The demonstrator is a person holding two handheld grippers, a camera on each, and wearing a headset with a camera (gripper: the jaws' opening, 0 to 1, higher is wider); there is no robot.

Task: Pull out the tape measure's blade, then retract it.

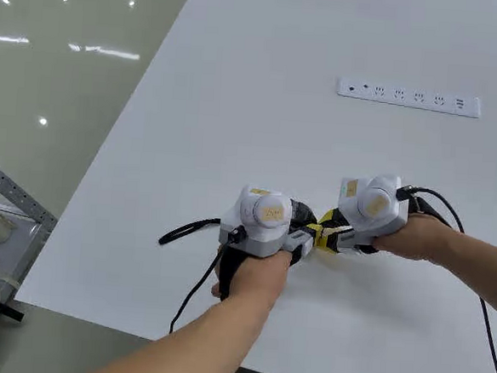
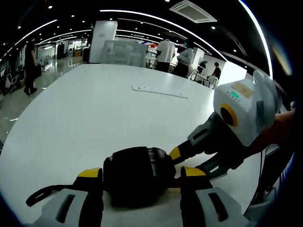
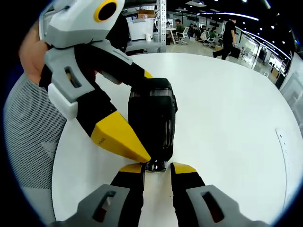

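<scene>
The black tape measure (image 3: 151, 118) sits just above the near edge of the white workbench (image 1: 237, 109), its case clamped between the yellow-tipped jaws of the left gripper (image 2: 142, 174). The right gripper (image 3: 156, 168) meets it head-on, jaws drawn nearly together and pinching the small metal blade tip (image 3: 155, 165) at the case mouth. A power strip (image 1: 408, 97) lies well apart, farther back on the workbench.
</scene>
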